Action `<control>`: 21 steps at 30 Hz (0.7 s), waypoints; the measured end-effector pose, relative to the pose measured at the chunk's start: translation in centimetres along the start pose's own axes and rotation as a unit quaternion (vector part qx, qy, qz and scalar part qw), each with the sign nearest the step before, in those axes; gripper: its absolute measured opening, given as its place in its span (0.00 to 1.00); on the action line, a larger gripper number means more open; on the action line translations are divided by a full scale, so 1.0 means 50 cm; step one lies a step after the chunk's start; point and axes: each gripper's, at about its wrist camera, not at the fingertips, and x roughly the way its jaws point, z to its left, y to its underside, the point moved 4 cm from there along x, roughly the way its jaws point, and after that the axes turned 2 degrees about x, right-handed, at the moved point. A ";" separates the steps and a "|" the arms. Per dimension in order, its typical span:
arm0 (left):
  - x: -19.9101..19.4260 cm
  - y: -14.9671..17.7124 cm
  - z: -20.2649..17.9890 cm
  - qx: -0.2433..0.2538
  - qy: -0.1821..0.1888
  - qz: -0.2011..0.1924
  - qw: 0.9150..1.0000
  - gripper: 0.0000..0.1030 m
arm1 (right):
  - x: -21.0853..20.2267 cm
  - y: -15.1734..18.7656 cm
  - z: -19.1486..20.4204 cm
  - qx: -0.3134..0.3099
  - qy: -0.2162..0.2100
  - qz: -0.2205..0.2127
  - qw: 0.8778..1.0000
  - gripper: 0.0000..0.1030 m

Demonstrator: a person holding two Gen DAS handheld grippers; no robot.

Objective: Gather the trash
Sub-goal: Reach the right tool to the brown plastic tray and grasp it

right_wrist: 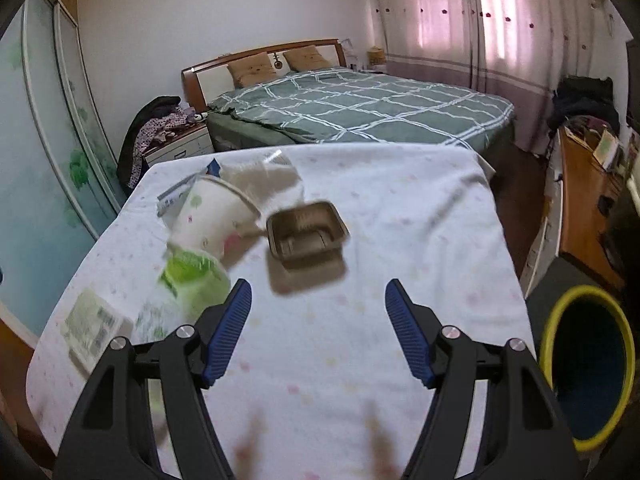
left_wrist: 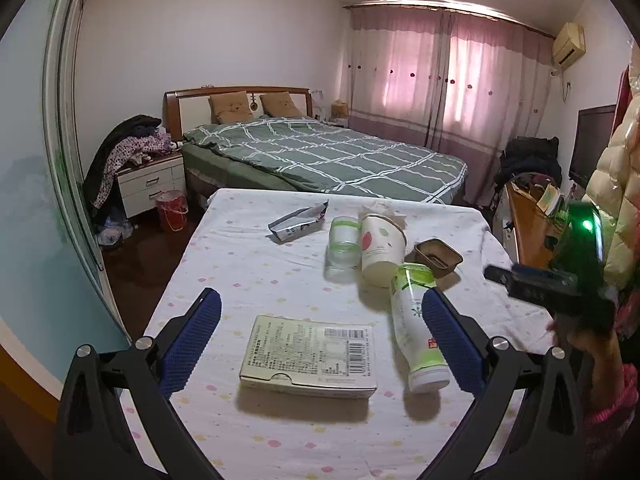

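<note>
Six pieces of trash lie on the cloth-covered table (left_wrist: 240,264), none of them in the bin. A flat cardboard box (left_wrist: 310,354) lies nearest in the left wrist view, label up. Just right of it a white bottle with a green cap (left_wrist: 416,332) lies on its side. Beyond that, a paper cup (left_wrist: 380,246) also lies on its side, with crumpled tissue showing at its mouth. A clear plastic jar with green bands (left_wrist: 343,246) lies just left of the cup, and a torn foil wrapper (left_wrist: 298,224) lies farther back. A small brown tray (right_wrist: 306,232) stands upright and empty beside the cup. On the floor at the table's right stands a yellow-rimmed bin (right_wrist: 560,312); its dark inside shows nothing that can be made out.

The left gripper (left_wrist: 320,340) hovers over the near end of the table with its blue pads spread wide, the box and bottle showing between them, untouched. The right gripper (right_wrist: 318,330) is also spread, with only bare cloth between its pads. It holds nothing, and the brown tray lies just beyond its tips. The right wrist view is blurred.
</note>
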 end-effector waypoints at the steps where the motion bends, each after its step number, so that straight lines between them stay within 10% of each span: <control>1: 0.003 0.000 0.005 -0.001 0.000 0.001 1.000 0.96 | 0.015 -0.013 0.007 -0.006 0.004 0.003 1.000 0.64; 21: 0.067 0.019 0.024 -0.024 0.015 0.030 0.999 0.96 | 0.238 -0.061 0.032 -0.059 0.045 0.077 0.994 0.75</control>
